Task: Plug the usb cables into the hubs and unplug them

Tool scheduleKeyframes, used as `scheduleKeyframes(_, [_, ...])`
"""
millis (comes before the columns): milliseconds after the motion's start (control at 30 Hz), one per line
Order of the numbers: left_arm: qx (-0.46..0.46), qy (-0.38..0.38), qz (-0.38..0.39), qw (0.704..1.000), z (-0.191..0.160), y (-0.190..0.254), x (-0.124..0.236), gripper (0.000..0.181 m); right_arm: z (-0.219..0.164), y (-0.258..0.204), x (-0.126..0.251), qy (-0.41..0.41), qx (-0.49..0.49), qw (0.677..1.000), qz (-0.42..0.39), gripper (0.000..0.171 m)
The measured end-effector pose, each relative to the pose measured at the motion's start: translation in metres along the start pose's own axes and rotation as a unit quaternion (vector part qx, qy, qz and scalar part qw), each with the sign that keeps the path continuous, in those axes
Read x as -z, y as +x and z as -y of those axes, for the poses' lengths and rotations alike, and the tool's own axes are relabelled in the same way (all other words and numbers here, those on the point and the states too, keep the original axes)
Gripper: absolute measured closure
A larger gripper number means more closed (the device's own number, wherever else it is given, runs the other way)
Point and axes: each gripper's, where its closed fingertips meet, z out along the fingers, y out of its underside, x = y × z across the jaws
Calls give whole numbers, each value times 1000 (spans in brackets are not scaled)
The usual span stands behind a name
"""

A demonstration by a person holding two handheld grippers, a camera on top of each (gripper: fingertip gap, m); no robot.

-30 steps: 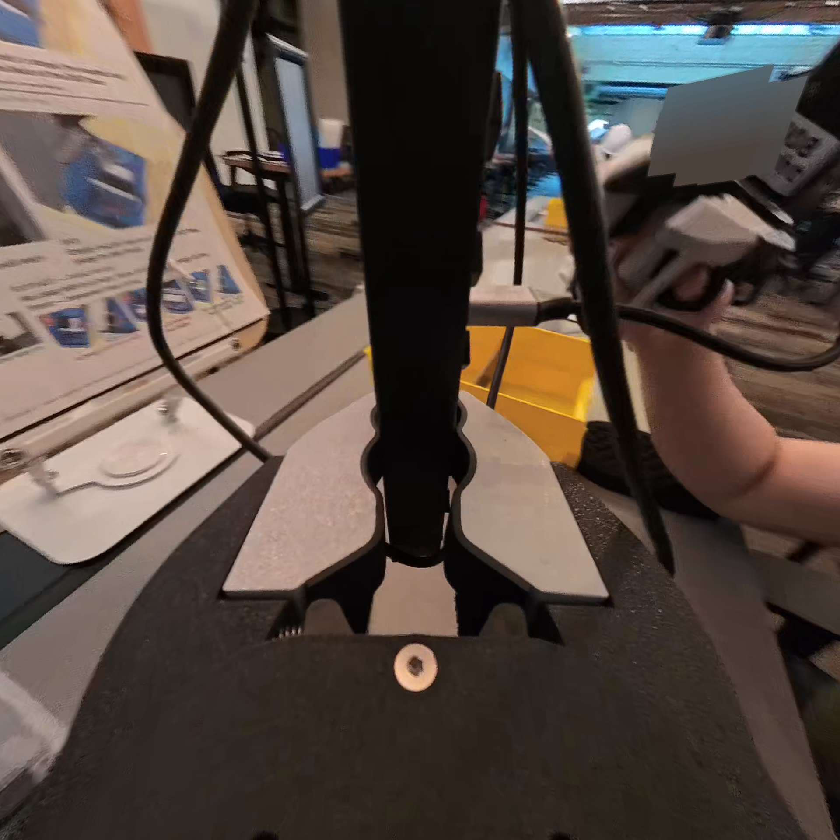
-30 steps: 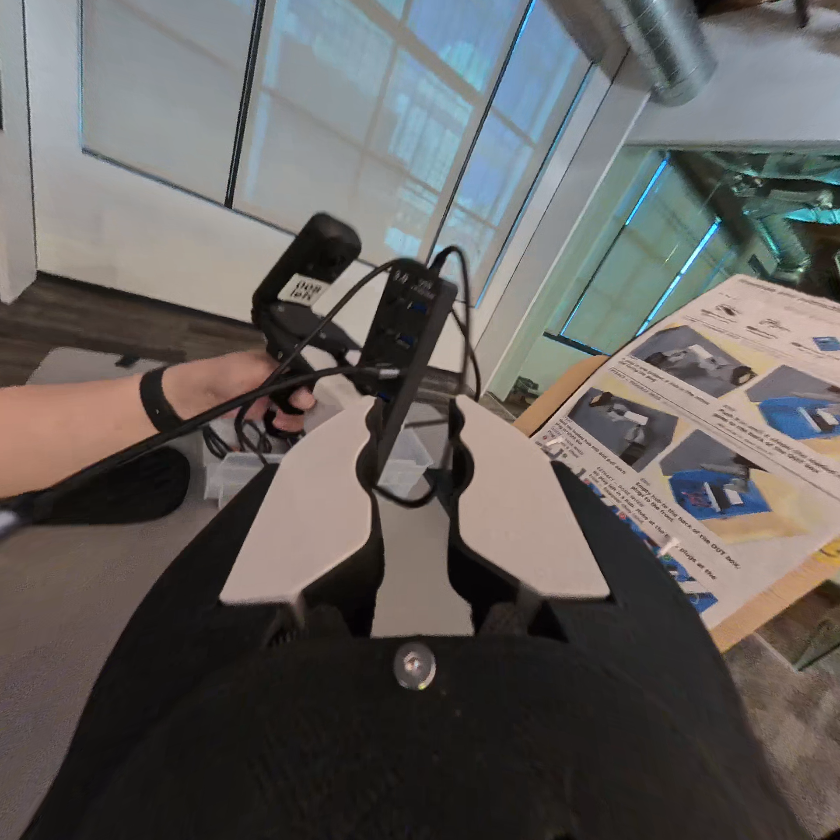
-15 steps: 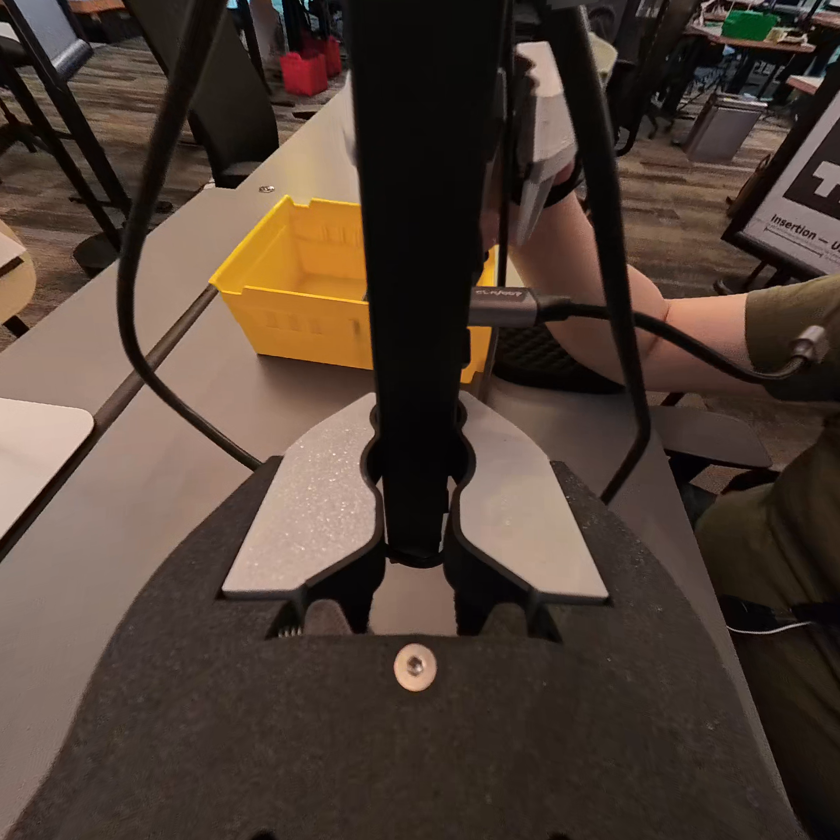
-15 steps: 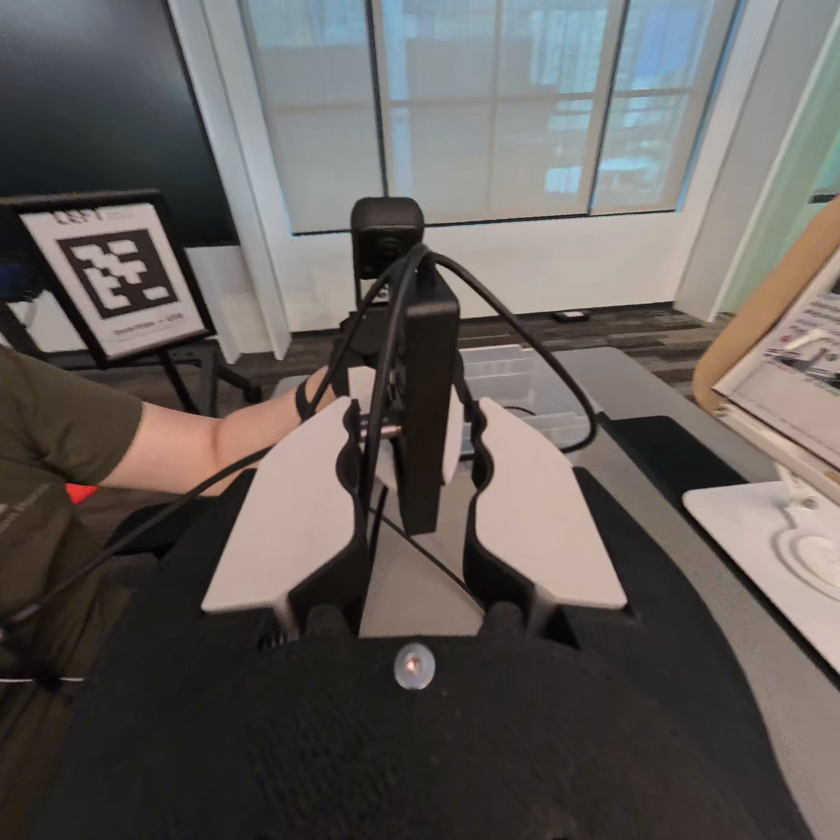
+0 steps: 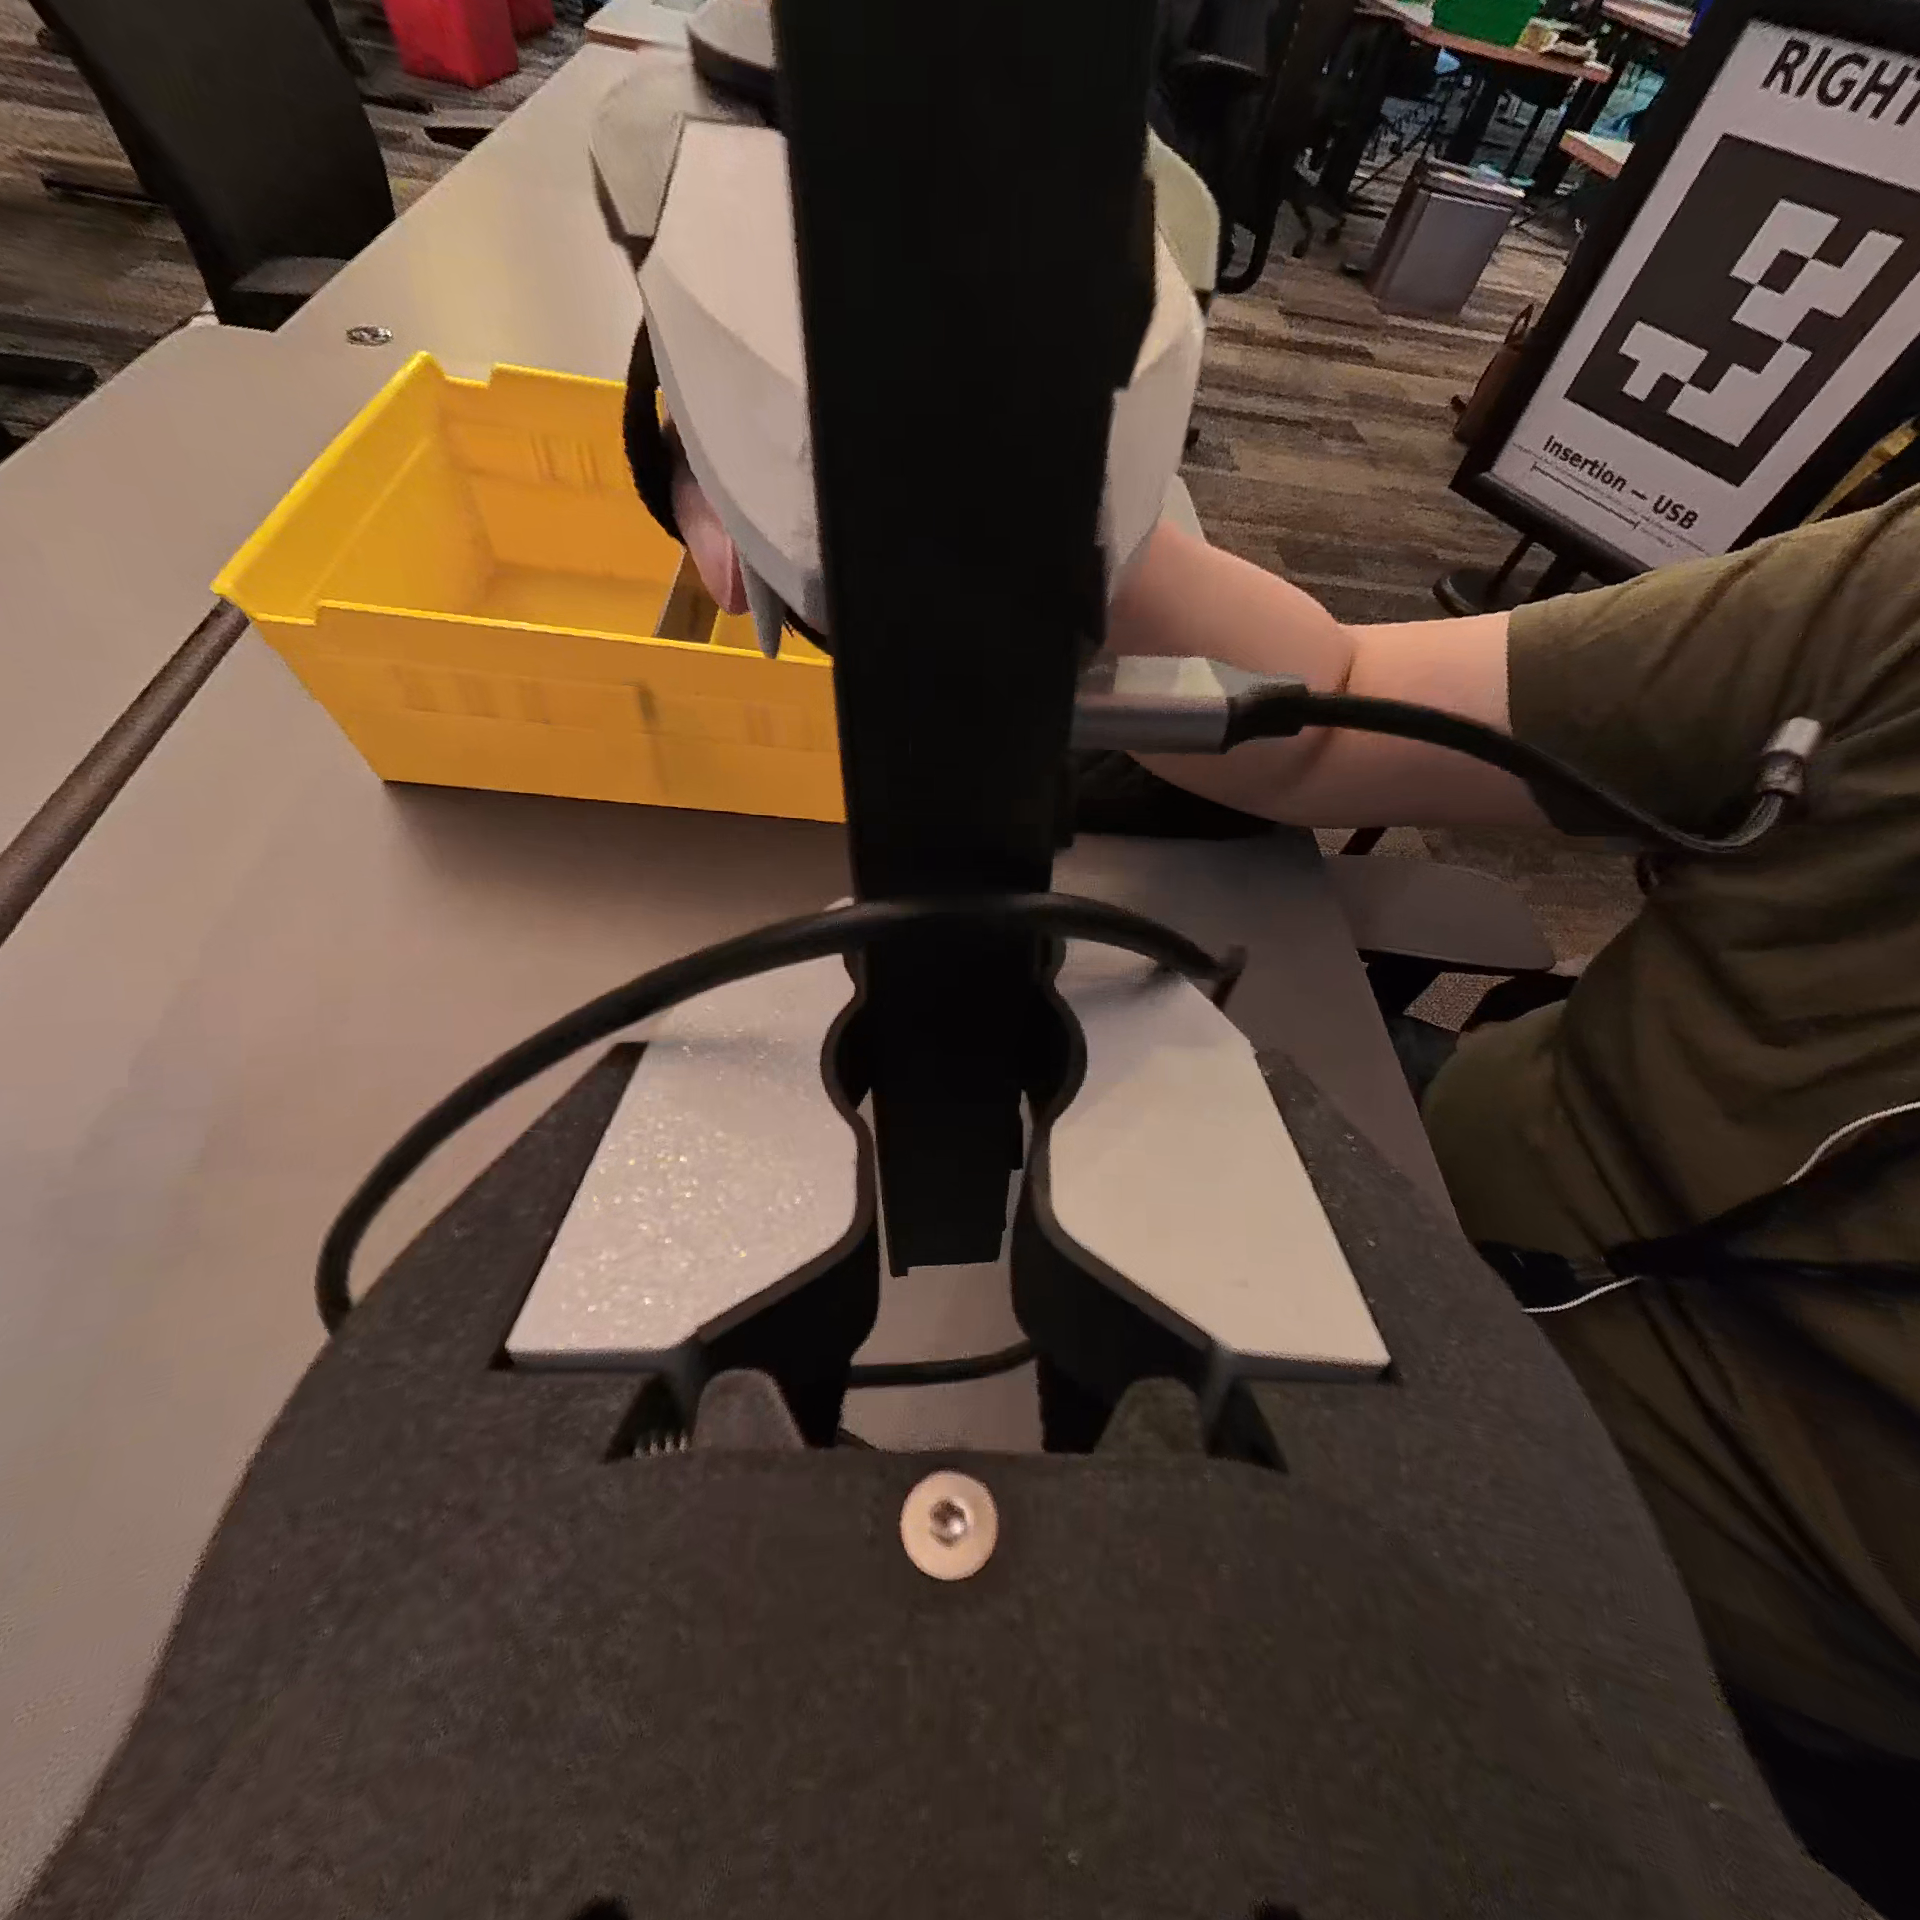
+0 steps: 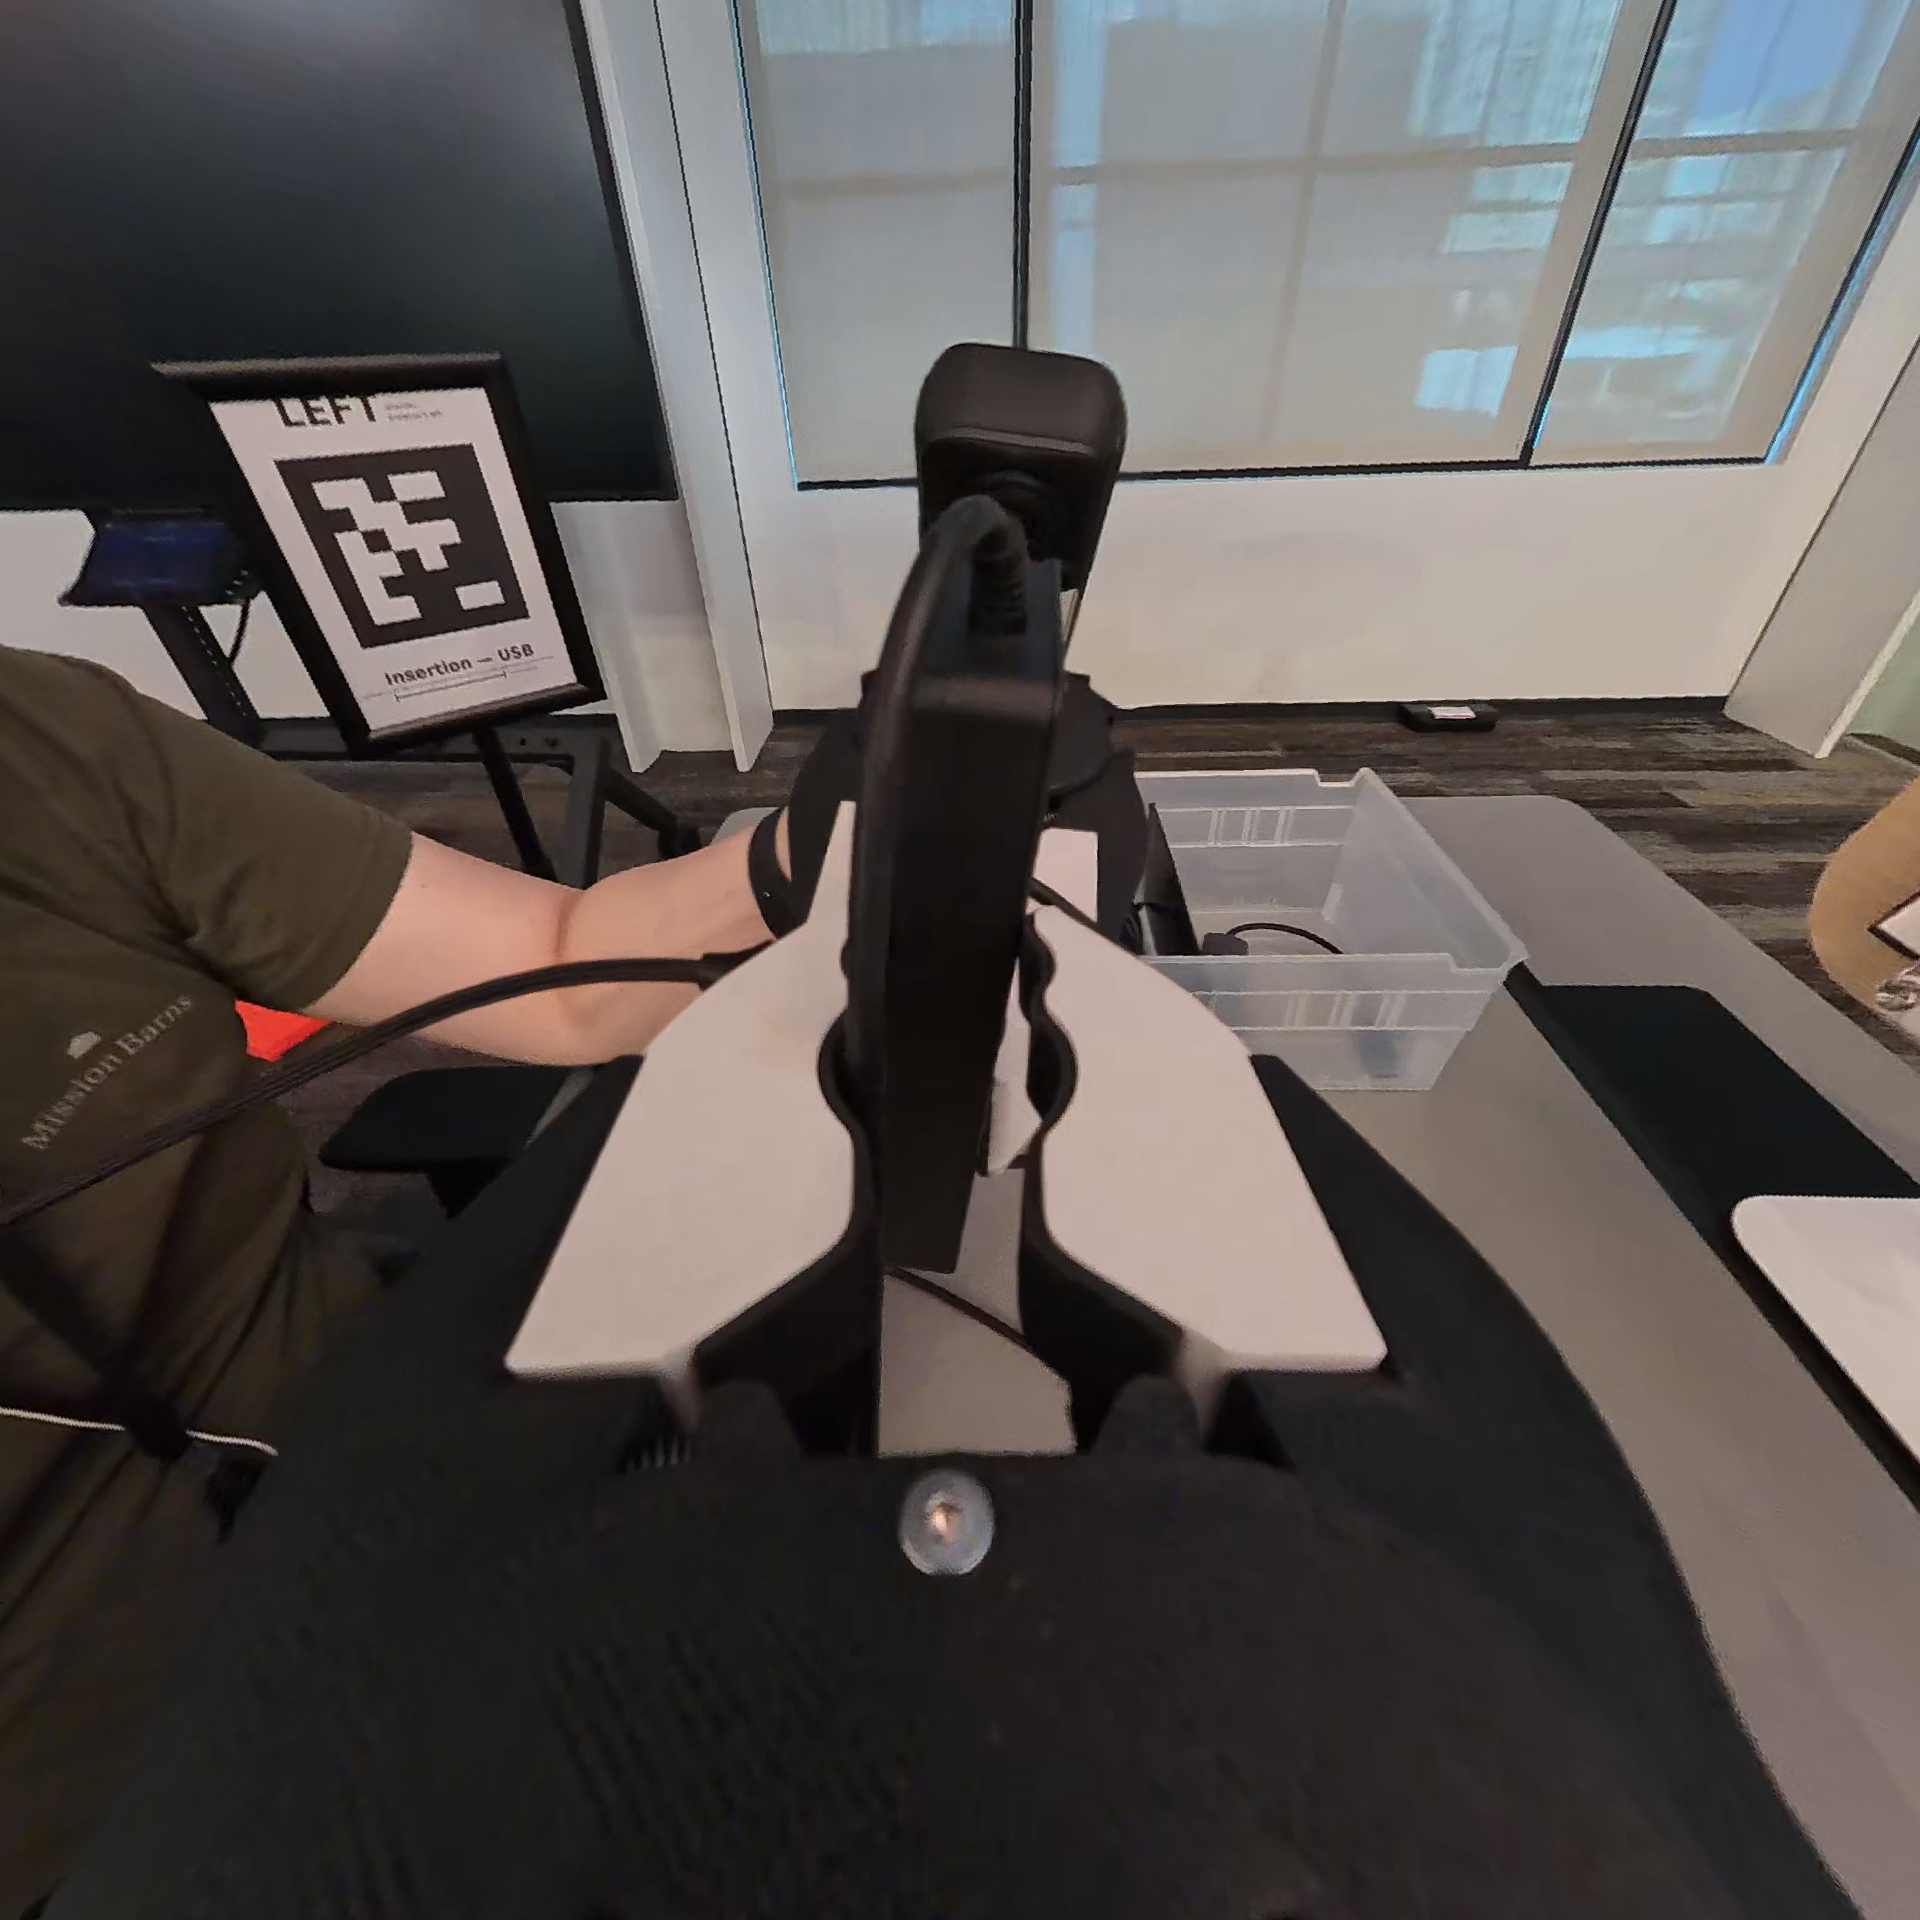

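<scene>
Left tongs [image 5: 951, 1132]: at lower centre, pinching the black hub [image 5: 961, 623] at its lower end, so it stands upright mid-frame.
Right tongs [image 6: 940, 1117]: the hub stands between their blades; I cannot tell whether they are pinching it.
Plug [image 5: 1158, 712]: grey, seated in the hub's right side, its cable [image 5: 1538, 774] arcing right.
Risk: a skewed pull could twist the hub loose or jam the plug.
Beyond: yellow bin [image 5: 540, 665] on the table [image 5: 208, 935].
Hidden: hub's ports and top, cut off.
</scene>
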Motion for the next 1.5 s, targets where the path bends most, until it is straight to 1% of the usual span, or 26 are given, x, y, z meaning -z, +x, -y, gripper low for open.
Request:
scheduleKeyframes(67, [5,-7,-2,1000,-3,0,-2,156,-5,0,-3,-15,0,1000,-2,142])
scheduleKeyframes(100, [7,-11,-3,1000,-4,0,-3,156,-9,0,-5,-27,-5,1000,0,137])
scheduleKeyframes(133, [9,-12,-2,1000,-5,-1,-4,155,-12,1,-6,-36,-7,999,-2,143])
scheduleKeyframes(233, [10,-22,12,1000,-8,-6,-5,156,-16,5,-8,-51,-17,999,-7,144])
scheduleKeyframes(467, [45,5,10,999,-2,-10,-2,154,-11,13,-7,-22,-63,998,-12,144])
scheduleKeyframes(567, [53,-14,16,998,-7,-12,-2,156,-15,13,-8,-24,-83,996,0,144])
scheduleKeyframes(600, [51,-16,29,998,-7,-15,-1,156,-14,17,-6,-20,-82,996,-11,144])
scheduleKeyframes(700, [37,-25,80,996,-8,-28,5,155,3,21,7,23,-83,996,-20,132])
scheduleKeyframes(767, [42,-17,95,994,-6,-33,11,155,7,22,17,33,-90,995,-23,124])
scheduleKeyframes(867, [58,5,100,993,-2,-36,20,155,-3,21,23,0,-99,995,-13,112])
scheduleKeyframes(967, [74,13,123,990,-1,-44,27,155,-15,12,16,-35,-105,994,13,104])
scheduleKeyframes(1100, [105,34,158,981,1,-58,38,155,-44,8,0,-122,-45,991,-10,87])
scheduleKeyframes(1167, [115,43,181,976,1,-65,44,155,-51,8,-8,-144,-38,989,-22,81])
scheduleKeyframes(1200, [121,50,186,974,2,-67,46,155,-51,12,-12,-142,-36,989,-34,80])
scheduleKeyframes(1333, [138,71,192,969,5,-70,49,155,-47,28,-22,-116,-41,989,-86,79])
scheduleKeyframes(1433, [136,73,186,970,7,-68,48,156,-51,39,-21,-125,-34,984,-118,87])
scheduleKeyframes(1500, [133,71,180,972,8,-66,45,156,-53,44,-17,-129,-29,983,-129,97])
